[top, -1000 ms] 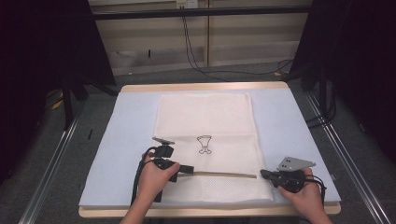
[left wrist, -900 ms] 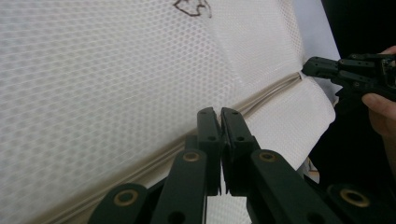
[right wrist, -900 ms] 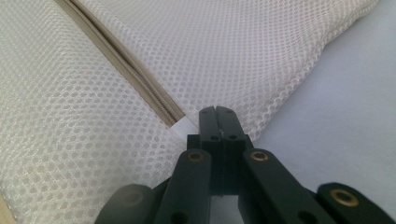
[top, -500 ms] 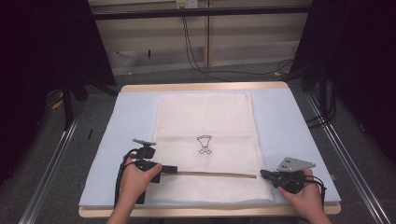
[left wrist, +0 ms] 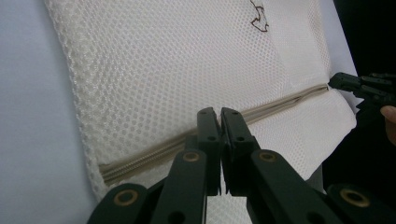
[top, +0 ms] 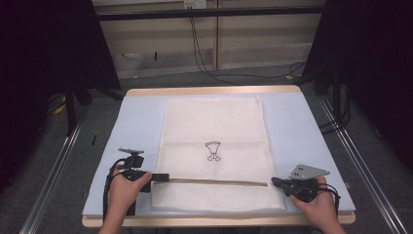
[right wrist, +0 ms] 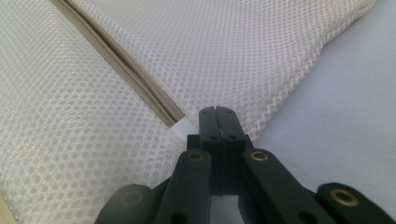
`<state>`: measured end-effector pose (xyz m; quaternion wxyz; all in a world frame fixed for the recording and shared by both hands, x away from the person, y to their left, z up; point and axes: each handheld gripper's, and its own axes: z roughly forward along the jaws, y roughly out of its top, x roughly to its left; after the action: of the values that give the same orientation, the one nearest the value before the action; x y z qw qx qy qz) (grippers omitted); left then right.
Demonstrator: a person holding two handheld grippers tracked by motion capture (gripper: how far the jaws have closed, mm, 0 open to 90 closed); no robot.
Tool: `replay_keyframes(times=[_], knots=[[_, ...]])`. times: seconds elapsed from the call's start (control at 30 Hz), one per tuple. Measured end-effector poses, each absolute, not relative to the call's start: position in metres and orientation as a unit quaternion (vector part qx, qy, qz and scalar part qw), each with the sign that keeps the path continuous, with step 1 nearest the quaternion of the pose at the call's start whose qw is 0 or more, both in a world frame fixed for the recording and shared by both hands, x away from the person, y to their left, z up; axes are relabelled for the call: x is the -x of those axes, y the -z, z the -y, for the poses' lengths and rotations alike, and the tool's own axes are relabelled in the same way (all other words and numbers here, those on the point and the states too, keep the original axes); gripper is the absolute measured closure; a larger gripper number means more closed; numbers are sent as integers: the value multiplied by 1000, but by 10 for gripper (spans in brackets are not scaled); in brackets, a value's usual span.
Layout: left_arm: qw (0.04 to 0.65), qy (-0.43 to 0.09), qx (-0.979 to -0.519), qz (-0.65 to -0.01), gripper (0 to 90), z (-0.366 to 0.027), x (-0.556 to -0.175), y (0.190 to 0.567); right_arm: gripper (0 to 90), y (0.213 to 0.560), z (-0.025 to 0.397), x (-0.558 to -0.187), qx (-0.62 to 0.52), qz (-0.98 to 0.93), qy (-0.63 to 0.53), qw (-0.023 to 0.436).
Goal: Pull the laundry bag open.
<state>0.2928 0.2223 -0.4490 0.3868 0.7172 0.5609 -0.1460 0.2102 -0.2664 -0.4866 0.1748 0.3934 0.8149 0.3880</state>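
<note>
one cream mesh bag [top: 214,146] lies flat in the middle of the desk [top: 292,122], on one pale blue cover, its long side running away from the person. it carries one small dark printed emblem [top: 213,150] near its centre and one beige zipper [top: 214,182] that runs across it near the person's edge. two grippers work at the zipper's two ends, each held in one hand. the left gripper [top: 163,177] sits at the bag's left edge; in the left gripper view its two fingers [left wrist: 208,135] are pressed almost together right above the zipper line, and i cannot tell whether they pinch anything. the right gripper [top: 275,182] sits at the bag's right edge; in the right gripper view its two fingers [right wrist: 226,122] are closed tight at the mesh edge just beside the zipper's white end tab [right wrist: 183,126].
</note>
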Motion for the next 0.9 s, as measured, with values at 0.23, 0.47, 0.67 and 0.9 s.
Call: replay_keyframes(times=[0.23,0.47,0.67,0.9], knots=[[387,137,-715,-566,876,-240,-292,448,900,487,267,-210,-395,-813,-389,174],[387,136,-707,-576,876,-254,-291,451,900,487,266,-210,-395,-814,-388,174],[377,132,-706,-585,876,-259,-291,453,900,487,267,-210,-395,-814,-390,173],[378,121,-700,-594,876,-276,-289,456,900,487,267,-210,-395,-813,-392,172]])
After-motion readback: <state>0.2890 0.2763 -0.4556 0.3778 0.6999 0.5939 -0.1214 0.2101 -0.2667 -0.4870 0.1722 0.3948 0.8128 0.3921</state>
